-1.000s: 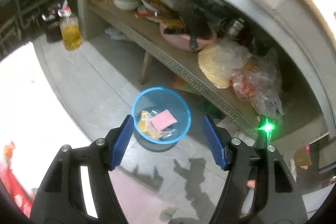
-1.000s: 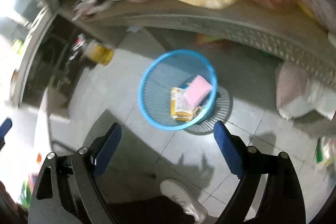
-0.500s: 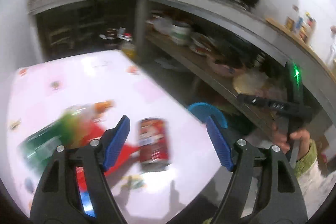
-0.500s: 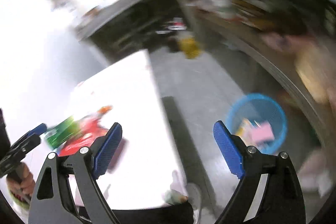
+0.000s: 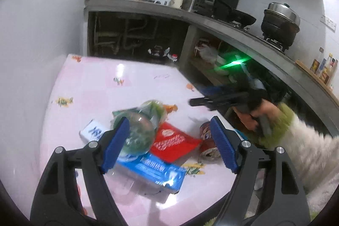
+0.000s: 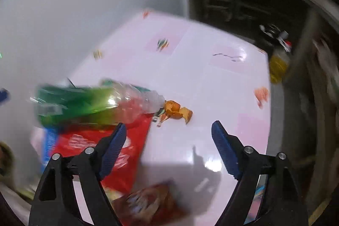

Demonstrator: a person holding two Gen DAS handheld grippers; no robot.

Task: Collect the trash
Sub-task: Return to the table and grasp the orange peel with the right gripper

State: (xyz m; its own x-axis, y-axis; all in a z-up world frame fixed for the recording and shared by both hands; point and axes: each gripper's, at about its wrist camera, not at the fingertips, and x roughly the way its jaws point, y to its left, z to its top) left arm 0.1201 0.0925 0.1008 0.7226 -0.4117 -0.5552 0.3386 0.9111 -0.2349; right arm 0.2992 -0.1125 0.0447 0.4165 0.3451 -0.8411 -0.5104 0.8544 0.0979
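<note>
Right wrist view: plastic bottle (image 6: 89,103) and red can (image 6: 148,202) smeared by blur; labels unreadable.

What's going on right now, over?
Both grippers open and empty: left gripper, right gripper, jaws just opening and closing a little. Trash waiting on pink table: plastic bottle, red packet, blue box, can. Nothing blocking.

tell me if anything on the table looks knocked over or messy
Yes. The clear bottle lies on its side across the red packet and blue box, all heaped together rather than set flat. The red can also lies tipped near the table edge, and orange peel is loose beside the pile.
</note>
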